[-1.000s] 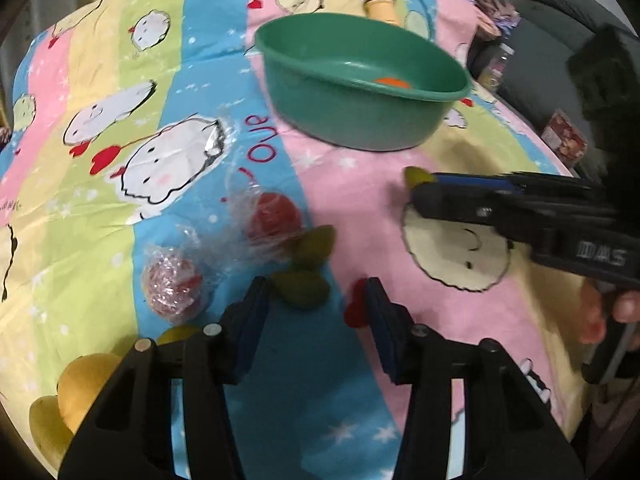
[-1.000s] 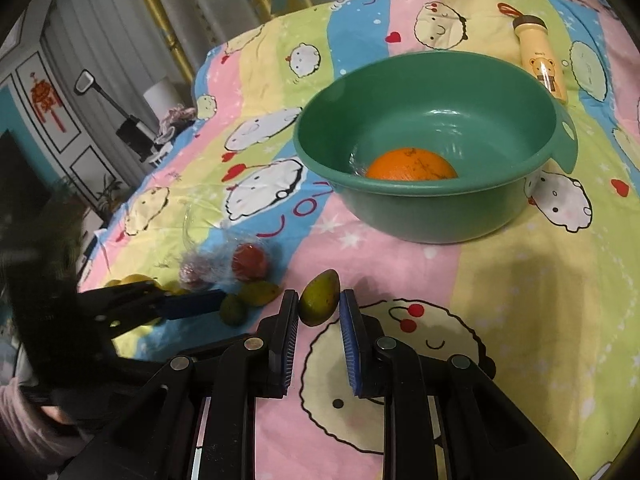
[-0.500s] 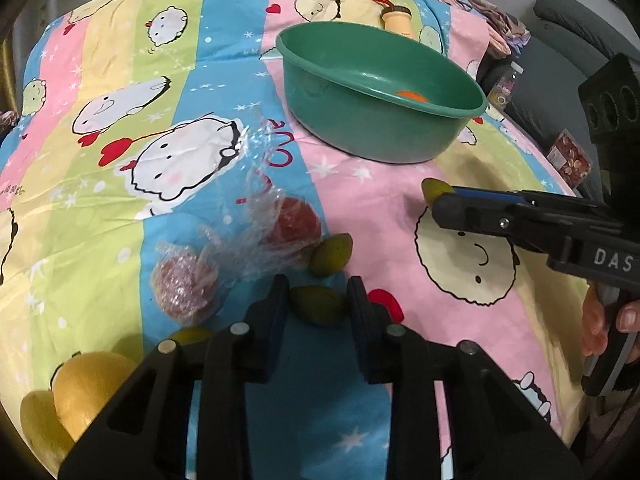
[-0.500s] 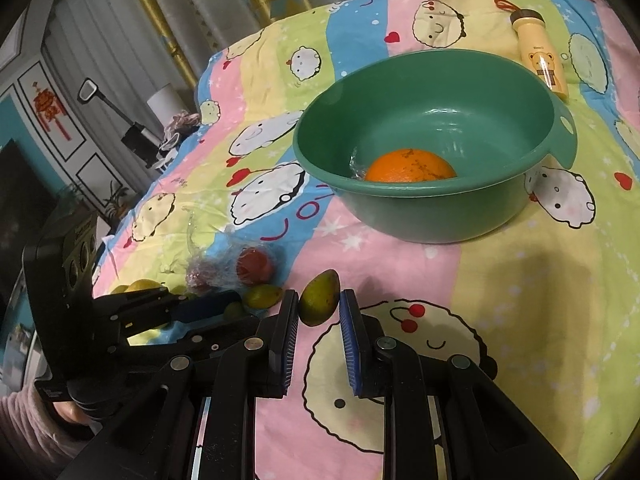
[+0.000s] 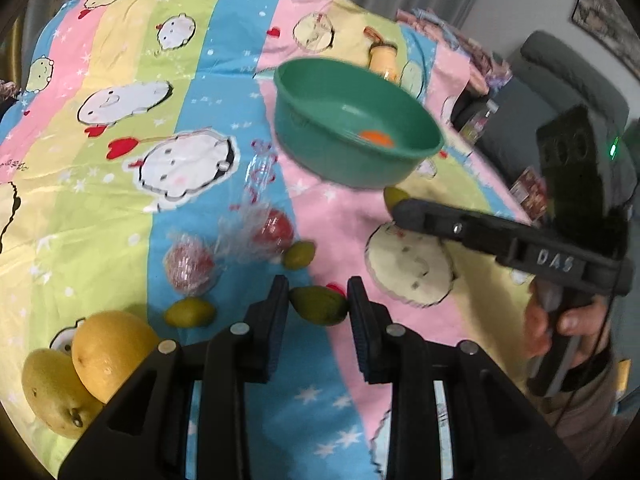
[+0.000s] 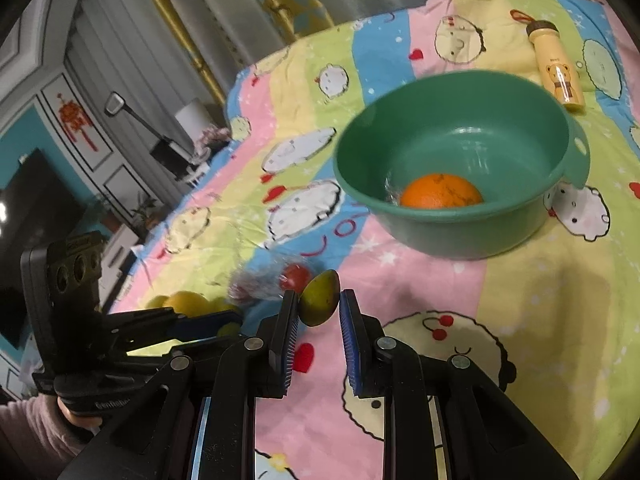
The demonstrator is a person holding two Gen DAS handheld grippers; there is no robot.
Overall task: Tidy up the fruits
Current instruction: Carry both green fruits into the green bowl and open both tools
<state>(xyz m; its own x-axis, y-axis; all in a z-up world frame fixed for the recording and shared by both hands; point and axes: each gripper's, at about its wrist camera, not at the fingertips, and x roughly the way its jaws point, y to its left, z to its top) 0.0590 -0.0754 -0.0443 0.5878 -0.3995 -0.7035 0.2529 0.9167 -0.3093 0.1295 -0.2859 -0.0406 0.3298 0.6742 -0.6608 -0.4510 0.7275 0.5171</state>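
Both tongs are clamping fruit: left gripper [image 5: 318, 300] is pinching 1 green mango [image 5: 318, 310], right gripper [image 6: 319, 304] 1 more [image 6: 319, 298]. Only my right view is showing the whole orange [image 6: 440, 197] sitting in the green basin [image 6: 480, 236]; only my left is showing 2 yellow fruits [image 5: 112, 354] clearly.

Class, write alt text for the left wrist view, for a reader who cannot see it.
The left gripper is shut on a small green mango above a cartoon-print cloth. Ahead sits a green basin holding an orange; the right gripper grips another green fruit at right.
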